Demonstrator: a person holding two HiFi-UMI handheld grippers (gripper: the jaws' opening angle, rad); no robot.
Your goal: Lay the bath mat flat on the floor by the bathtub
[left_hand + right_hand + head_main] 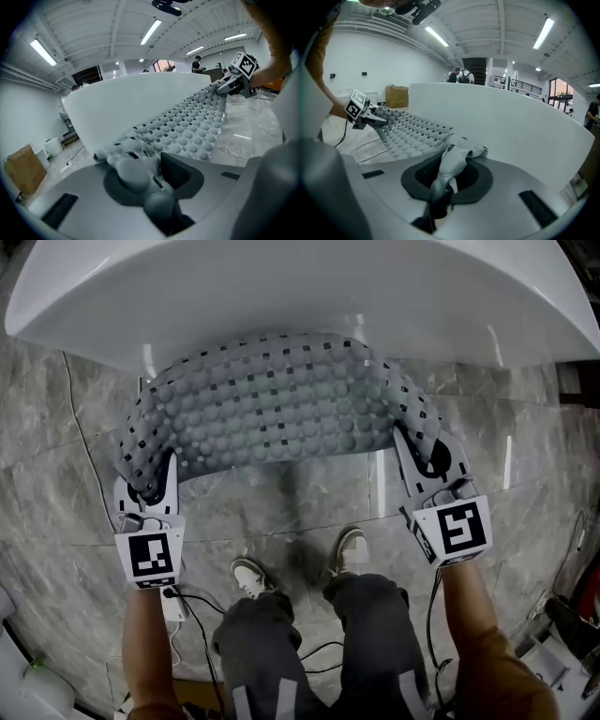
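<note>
The bath mat [281, 399] hangs in the air, stretched left to right between the two tongs. It sits just in front of the bathtub [281, 296] and above the marble floor [309, 493], so it does not lie flat yet. The left tongs [150, 486] are pinched shut on a bunched fold at the mat's left end, and the right tongs [429, 460] are clamped the same way on a crumpled fold at its right end. Judging by how it arches in the middle, droops at the ends and wads up inside the jaws, the mat is soft, rubbery and limp, light enough for two end grips, with no stiffness of its own. Its knobbed, perforated face looks as though it could slide in a loose pinch. The short ends are the sensible places to hold it, pulled apart to keep it taut and free of creases. The far long edge runs close along the tub wall, which is curved and gives no room beyond it. On the near side the person's shoes [251, 576] mark the limit, and cables [192, 610] trail on the floor near left. The bare strip of floor between tub and shoes looks wide enough for the mat.
</note>
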